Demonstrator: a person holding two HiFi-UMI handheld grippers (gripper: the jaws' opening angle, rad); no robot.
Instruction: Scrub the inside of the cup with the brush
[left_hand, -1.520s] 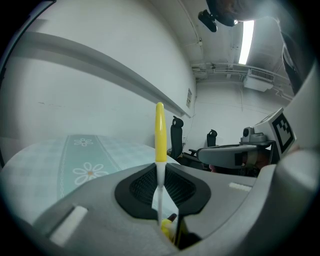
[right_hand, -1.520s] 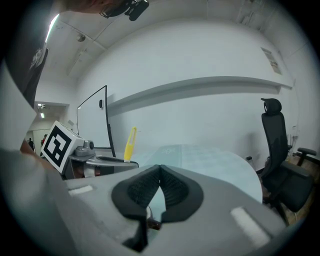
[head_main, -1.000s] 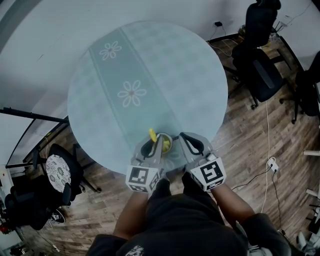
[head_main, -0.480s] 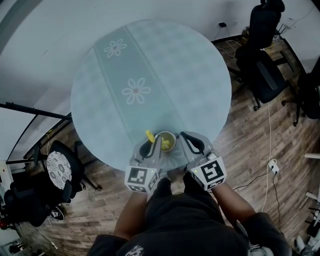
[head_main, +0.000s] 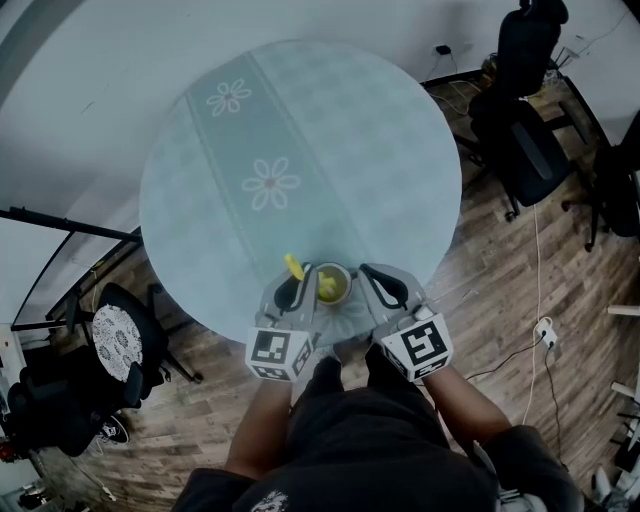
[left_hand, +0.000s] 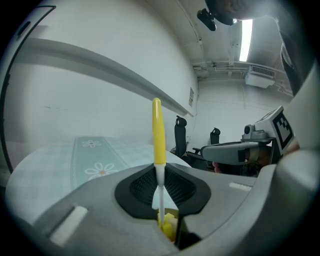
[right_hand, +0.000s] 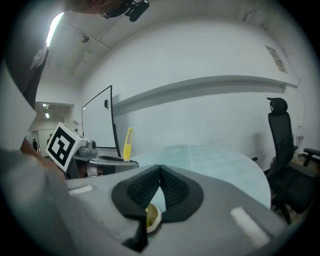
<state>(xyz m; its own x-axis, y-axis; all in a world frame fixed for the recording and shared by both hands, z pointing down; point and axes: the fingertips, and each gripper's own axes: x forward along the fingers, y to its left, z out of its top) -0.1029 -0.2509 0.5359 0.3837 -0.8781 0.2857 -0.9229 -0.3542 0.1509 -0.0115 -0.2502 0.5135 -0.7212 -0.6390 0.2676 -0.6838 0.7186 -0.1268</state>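
Your left gripper (left_hand: 161, 200) has its fingers clamped on the brush (left_hand: 158, 132), yellow head down in the cup (head_main: 333, 285) at the table's (head_main: 300, 130) near edge, handle leaning up and left of the cup; your right gripper (right_hand: 159, 170) looks pinched on the cup's right wall, steadying it.

Left gripper (head_main: 303, 280) closed, right gripper (head_main: 363, 276) closed

I see the cup (head_main: 335, 286) on the table's (head_main: 300, 130) lower edge, frame's lower centre, between left gripper (head_main: 296, 292) and right gripper (head_main: 383, 287); the brush (head_main: 293, 266) leans in from the left.
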